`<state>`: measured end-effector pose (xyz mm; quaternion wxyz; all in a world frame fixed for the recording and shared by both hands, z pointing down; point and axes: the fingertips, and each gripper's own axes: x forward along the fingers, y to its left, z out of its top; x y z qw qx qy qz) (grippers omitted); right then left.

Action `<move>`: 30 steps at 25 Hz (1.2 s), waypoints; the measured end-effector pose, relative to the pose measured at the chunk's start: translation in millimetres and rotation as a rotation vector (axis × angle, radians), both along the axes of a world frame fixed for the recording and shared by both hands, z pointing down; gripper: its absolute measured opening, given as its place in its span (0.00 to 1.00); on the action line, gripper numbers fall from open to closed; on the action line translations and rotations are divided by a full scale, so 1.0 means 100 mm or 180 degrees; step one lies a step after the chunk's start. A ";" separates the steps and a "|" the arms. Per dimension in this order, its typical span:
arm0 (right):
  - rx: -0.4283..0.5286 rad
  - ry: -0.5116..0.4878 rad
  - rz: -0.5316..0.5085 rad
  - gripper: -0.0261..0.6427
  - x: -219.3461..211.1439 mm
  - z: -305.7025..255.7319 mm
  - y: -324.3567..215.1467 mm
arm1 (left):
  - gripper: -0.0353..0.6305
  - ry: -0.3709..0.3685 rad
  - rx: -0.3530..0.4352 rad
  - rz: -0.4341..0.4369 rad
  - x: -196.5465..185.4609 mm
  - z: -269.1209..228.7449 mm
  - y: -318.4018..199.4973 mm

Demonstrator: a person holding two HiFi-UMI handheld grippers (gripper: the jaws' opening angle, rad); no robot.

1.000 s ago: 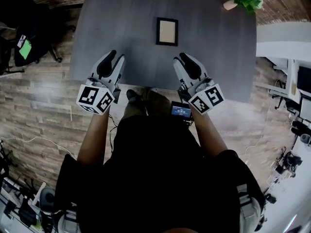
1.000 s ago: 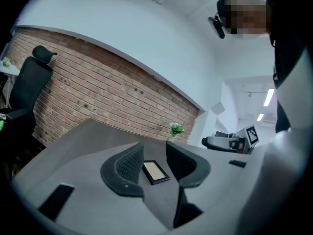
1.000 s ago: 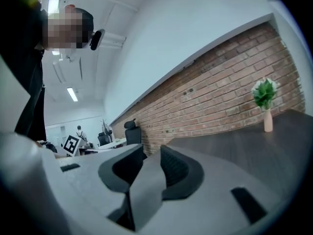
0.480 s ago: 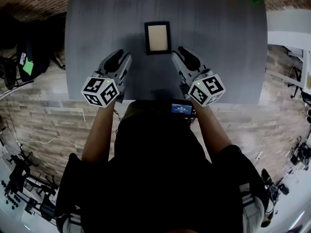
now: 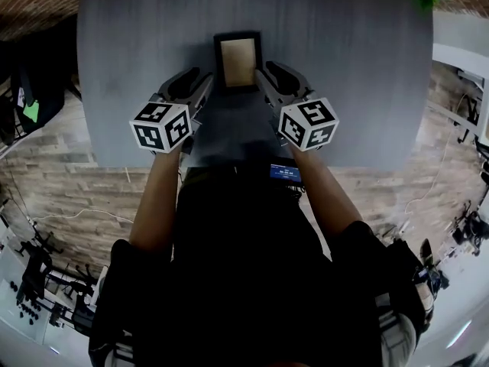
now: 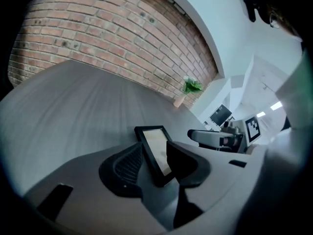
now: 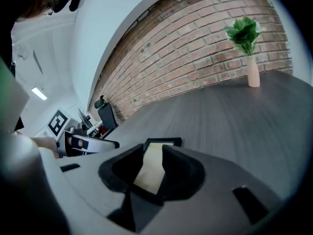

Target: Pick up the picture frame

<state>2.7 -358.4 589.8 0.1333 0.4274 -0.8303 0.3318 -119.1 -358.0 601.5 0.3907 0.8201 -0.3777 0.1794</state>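
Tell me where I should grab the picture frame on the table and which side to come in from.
Probably by the black border on its two long sides: the left gripper from the near left, the right gripper from the near right. The picture frame looks to lie flat on the table, short edge toward you, and it shows between each gripper's open jaws.

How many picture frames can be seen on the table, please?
1. The picture frame lies on the grey table, between the left gripper and the right gripper. No other frame is visible.
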 end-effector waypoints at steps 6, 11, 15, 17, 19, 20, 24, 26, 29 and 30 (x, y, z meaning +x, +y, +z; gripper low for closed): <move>-0.0257 0.0277 0.0101 0.20 0.06 0.36 -0.09 | 0.26 -0.0142 -0.0361 0.0222 0.16 0.37 -0.08; -0.0429 0.0391 0.0028 0.20 0.22 0.49 -0.14 | 0.28 -0.0322 -0.0486 0.0319 0.42 0.47 -0.12; -0.0526 0.0500 -0.0022 0.20 0.21 0.56 -0.11 | 0.28 -0.0410 -0.0504 0.0361 0.47 0.49 -0.11; -0.0559 0.0568 -0.0048 0.20 0.16 0.62 -0.08 | 0.28 -0.0421 -0.0543 0.0359 0.43 0.54 -0.08; -0.0566 0.0619 -0.0071 0.20 0.07 0.67 -0.06 | 0.27 -0.0487 -0.0549 0.0377 0.36 0.60 -0.06; -0.0568 0.0634 -0.0079 0.20 0.03 0.68 -0.05 | 0.27 -0.0522 -0.0547 0.0390 0.32 0.63 -0.05; -0.0587 0.0698 -0.0147 0.20 -0.04 0.71 -0.04 | 0.24 -0.0610 -0.0518 0.0388 0.26 0.66 -0.05; -0.0632 0.0705 -0.0184 0.20 -0.04 0.74 -0.03 | 0.22 -0.0634 -0.0507 0.0393 0.27 0.67 -0.05; -0.0648 0.0710 -0.0201 0.20 -0.06 0.76 -0.03 | 0.21 -0.0611 -0.0522 0.0370 0.28 0.67 -0.06; -0.0642 0.0715 -0.0194 0.20 -0.06 0.76 -0.03 | 0.21 -0.0604 -0.0525 0.0352 0.28 0.67 -0.06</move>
